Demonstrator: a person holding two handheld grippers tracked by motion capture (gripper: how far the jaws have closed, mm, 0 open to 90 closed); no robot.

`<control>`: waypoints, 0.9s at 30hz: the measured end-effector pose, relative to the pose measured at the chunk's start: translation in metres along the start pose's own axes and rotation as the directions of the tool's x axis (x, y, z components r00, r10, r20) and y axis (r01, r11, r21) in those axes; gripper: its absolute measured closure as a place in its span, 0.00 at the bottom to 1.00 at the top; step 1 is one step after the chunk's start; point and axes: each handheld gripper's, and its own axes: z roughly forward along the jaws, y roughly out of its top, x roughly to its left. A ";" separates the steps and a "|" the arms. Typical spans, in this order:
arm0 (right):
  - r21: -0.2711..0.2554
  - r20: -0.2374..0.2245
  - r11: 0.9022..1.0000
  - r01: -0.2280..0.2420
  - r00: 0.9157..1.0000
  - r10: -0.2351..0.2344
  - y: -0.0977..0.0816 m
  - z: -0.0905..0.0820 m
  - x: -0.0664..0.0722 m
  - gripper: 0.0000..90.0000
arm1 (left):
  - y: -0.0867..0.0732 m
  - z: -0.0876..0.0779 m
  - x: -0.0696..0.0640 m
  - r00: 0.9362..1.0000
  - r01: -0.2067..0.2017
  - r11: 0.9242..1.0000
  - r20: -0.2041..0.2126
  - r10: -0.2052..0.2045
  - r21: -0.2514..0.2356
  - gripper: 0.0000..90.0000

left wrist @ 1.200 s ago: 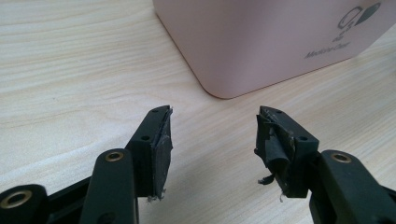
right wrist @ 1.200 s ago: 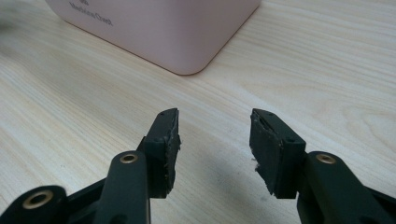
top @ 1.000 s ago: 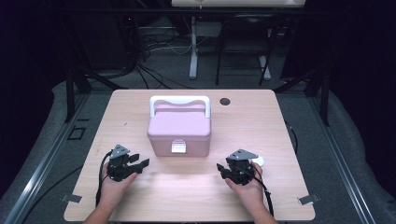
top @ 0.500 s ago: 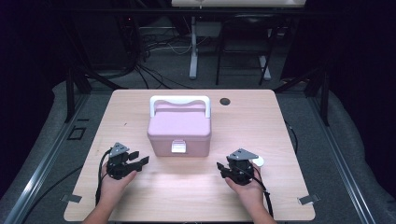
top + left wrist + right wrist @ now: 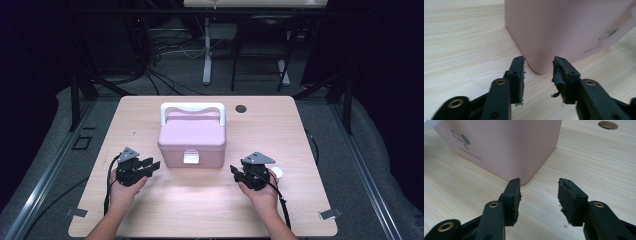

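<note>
Both grippers flank the pink carry box, nothing held yet.

High view: I keep the left gripper (image 5: pixel 150 165) and right gripper (image 5: pixel 237 172) either side of the box (image 5: pixel 191 137). Left gripper view: jaws, just narrowed, gape empty before its corner. Right gripper view: jaws apart, empty, its other corner just ahead, ready for the latch (image 5: pixel 190 157), I judge.

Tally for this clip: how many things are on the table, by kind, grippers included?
Pink box: 1
White round thing by the right hand, too small to identify: 1
Grippers: 2, the left gripper and the right gripper, both open with nothing between the fingers
Total: 4
</note>
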 end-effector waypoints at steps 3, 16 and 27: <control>-0.015 -0.008 1.000 -0.022 1.000 0.022 0.003 0.001 0.001 0.67 | 0.004 0.002 0.001 1.000 0.010 1.000 0.001 -0.010 -0.011 0.75; -0.028 -0.043 0.997 -0.070 0.997 0.069 0.017 0.023 0.001 0.96 | 0.017 0.016 0.010 0.999 0.042 0.999 0.015 -0.041 -0.024 0.99; -0.017 -0.039 0.997 -0.073 0.997 0.072 0.025 0.039 -0.001 0.99 | 0.024 0.024 0.007 0.999 0.036 0.998 0.011 -0.036 -0.051 1.00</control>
